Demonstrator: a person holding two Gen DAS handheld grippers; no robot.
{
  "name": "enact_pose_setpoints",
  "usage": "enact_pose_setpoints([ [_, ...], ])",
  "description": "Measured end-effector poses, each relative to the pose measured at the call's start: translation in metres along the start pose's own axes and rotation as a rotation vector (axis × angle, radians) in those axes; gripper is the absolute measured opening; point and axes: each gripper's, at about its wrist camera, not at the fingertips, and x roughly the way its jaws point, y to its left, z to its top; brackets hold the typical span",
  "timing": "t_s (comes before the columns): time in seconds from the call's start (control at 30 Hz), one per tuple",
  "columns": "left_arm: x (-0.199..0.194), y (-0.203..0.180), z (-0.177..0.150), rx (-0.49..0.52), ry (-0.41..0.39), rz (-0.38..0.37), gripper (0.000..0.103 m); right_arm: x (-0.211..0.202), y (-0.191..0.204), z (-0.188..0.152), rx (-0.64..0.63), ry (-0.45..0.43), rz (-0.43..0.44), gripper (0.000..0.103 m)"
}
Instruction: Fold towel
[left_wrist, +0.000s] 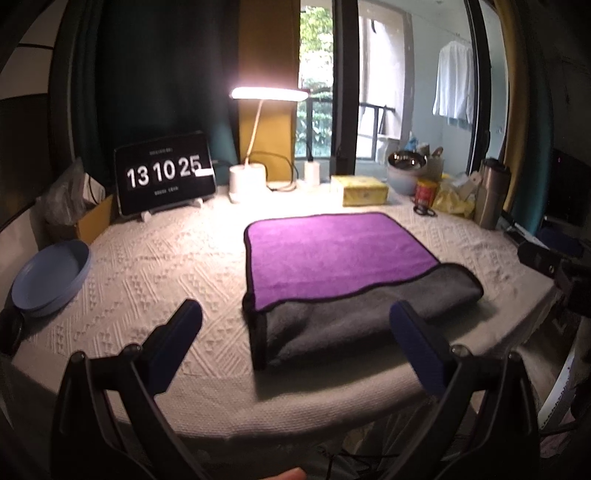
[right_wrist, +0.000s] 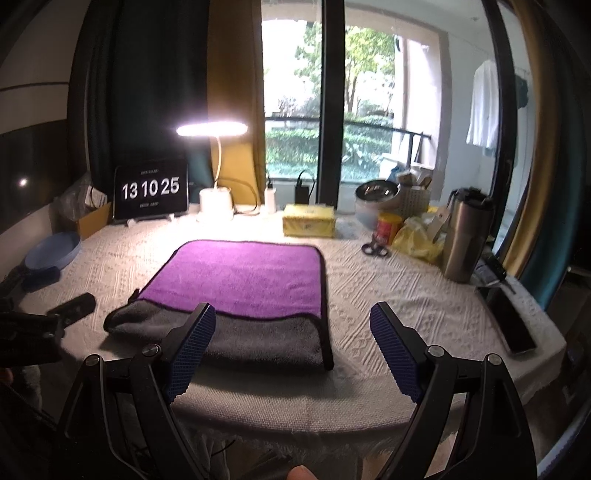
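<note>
A towel (left_wrist: 332, 254), purple on one face and grey on the other, lies on the white textured tablecloth (left_wrist: 155, 266). Its near part is folded over, grey side up, as a thick strip along the front. It also shows in the right wrist view (right_wrist: 240, 280). My left gripper (left_wrist: 295, 321) is open and empty, above the near table edge, in front of the towel's near left corner. My right gripper (right_wrist: 291, 325) is open and empty, in front of the towel's near right corner. The left gripper shows at the left edge of the right wrist view (right_wrist: 70, 308).
At the back stand a tablet clock (left_wrist: 164, 173), a lit desk lamp (left_wrist: 255, 140), a yellow box (left_wrist: 364, 190), a metal bowl (left_wrist: 406, 162), a red can (left_wrist: 424, 192) and a steel tumbler (right_wrist: 467, 236). Scissors (right_wrist: 375, 249) lie right. Blue plates (left_wrist: 51, 277) sit left. A phone (right_wrist: 511, 321) lies near the right edge.
</note>
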Motion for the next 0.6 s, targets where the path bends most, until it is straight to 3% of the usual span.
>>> enact_pose_setpoints([
  [0.47,0.044,0.008,-0.005,-0.013,0.091,-0.008,0.101,0.055,-0.011,-0.008,0.025,0.139,0.033,0.076],
  [0.6,0.054,0.005,-0.005,0.007,0.099,0.001,0.093,0.071,-0.018,-0.01,0.039,0.176,0.046,0.073],
])
